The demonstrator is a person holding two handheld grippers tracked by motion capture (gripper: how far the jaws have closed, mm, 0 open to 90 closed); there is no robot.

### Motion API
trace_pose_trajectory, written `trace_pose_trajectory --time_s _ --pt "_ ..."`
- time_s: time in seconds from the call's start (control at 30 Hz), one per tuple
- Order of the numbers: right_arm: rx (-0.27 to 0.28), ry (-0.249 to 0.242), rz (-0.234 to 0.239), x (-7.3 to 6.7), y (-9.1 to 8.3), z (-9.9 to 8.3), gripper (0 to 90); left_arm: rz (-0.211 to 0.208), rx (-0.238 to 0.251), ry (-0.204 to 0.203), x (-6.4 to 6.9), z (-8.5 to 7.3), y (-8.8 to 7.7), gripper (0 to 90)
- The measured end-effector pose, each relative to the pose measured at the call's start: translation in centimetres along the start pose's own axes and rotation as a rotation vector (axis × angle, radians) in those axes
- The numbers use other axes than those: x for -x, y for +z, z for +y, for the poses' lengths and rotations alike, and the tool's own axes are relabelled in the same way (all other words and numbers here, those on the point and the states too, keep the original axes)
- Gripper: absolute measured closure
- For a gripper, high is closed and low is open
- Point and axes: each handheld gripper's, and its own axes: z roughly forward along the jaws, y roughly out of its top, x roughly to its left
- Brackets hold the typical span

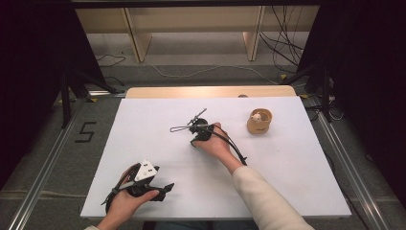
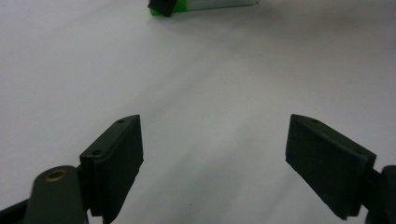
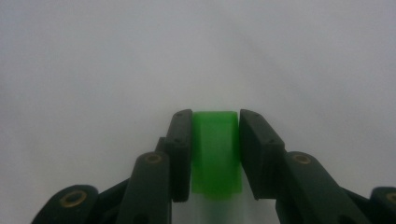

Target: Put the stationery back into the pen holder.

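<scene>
The right gripper (image 3: 215, 154) clamps a bright green plastic block (image 3: 215, 149) between its jaws; the left gripper (image 2: 212, 158), gaping wide and empty, sees that block at twelve o'clock.

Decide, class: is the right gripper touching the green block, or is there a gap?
Touching. In the right gripper view, the right gripper has both jaws pressed flat against the sides of the green block, with no gap visible on either side.

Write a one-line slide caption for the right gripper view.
Right gripper closed on a green block above the white table.
</scene>
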Motion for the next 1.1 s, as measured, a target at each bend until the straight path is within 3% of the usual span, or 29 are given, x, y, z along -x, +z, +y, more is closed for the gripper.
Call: trace_pose_trajectory --time_s 0.37,0.63,0.83,1.1 --pt "0.001 0.007 -0.006 -0.1 0.0 0.0 67.0 -0.002 -0.005 0.006 0.0 0.0 0.0 19.2" --pt "0.014 0.038 -0.005 0.0 0.0 -0.1 67.1 0.0 0.002 -0.001 0.0 0.0 0.0 19.2" --pt "0.051 0.061 -0.001 0.1 -0.5 -0.3 67.2 -0.001 0.002 -0.001 0.0 0.0 0.0 19.2" --pt "0.148 0.088 0.005 0.4 -2.3 -1.1 67.3 0.001 0.003 -0.002 -0.1 0.0 -0.1 19.2"
